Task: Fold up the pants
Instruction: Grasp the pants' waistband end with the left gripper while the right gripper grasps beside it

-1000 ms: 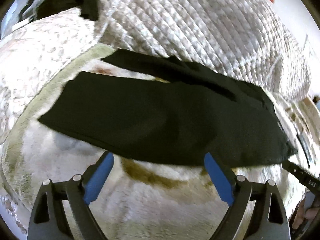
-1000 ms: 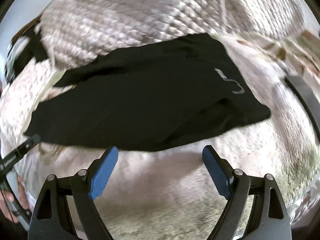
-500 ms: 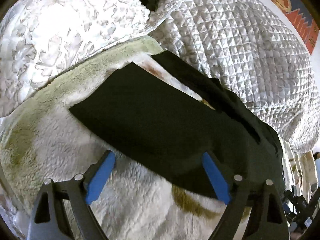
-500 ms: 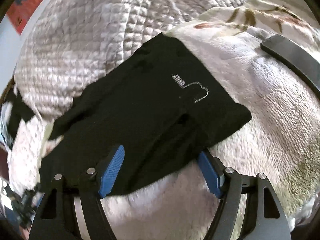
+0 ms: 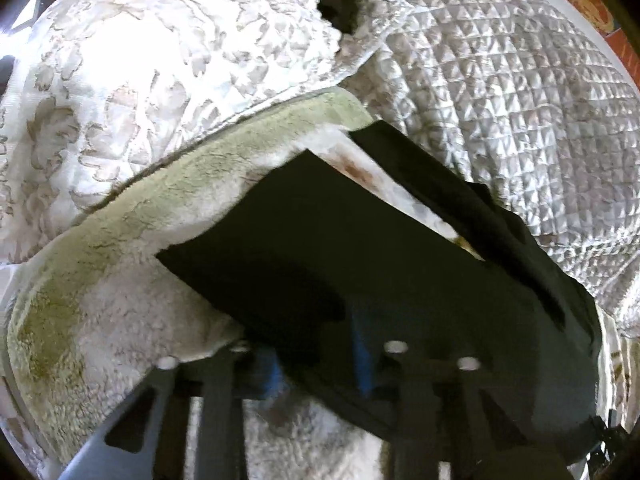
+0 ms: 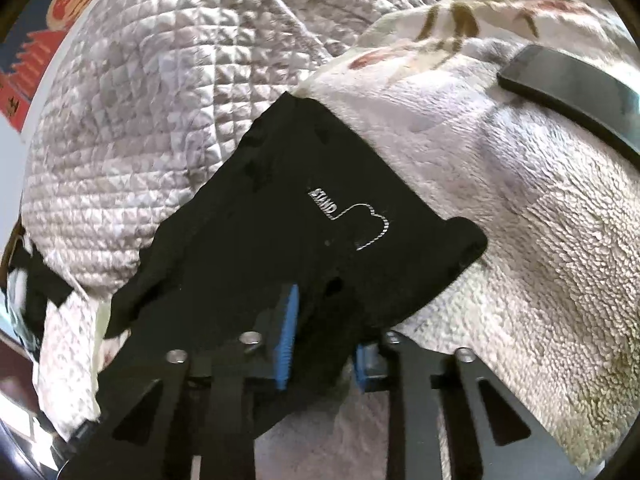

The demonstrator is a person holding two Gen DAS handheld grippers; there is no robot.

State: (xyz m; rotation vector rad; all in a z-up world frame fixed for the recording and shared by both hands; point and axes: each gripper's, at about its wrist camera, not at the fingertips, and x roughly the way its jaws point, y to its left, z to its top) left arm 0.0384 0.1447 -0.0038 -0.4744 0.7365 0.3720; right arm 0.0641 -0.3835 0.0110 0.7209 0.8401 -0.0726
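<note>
Black fabric fills the middle of both views: the pants (image 5: 360, 264) lie flat on a fleece blanket (image 5: 120, 320), their far edge running up against a quilted coverlet (image 5: 500, 100) that rises behind. In the left wrist view the near leg ends in a straight hem, with a second leg angled behind it. In the right wrist view the waist end (image 6: 320, 220) shows, marked by a small white stitched logo (image 6: 352, 216).

Largest risk first: the fleece is deep and soft, so either pinch could take pile or the blanket itself along with the cloth, and a lift would then drag the bedding. Next, the pants are thin, limp and layered; a grip that catches only the top layer would let the lower one sag out and spoil the fold line. Uneven lifting by the two hands would skew the long edge.

The left gripper (image 5: 316, 364) is closing on the near edge of the leg, blue pads (image 5: 362, 364) half buried in dark cloth. The picture is blurred there, so full contact is likely, not certain. The right gripper (image 6: 324, 344) is likewise closing, with a bunched fold of the waist edge plainly between its ribbed blue pads (image 6: 288, 332).

A glossy dark phone (image 6: 572, 92) lies well apart on the blanket.
</note>
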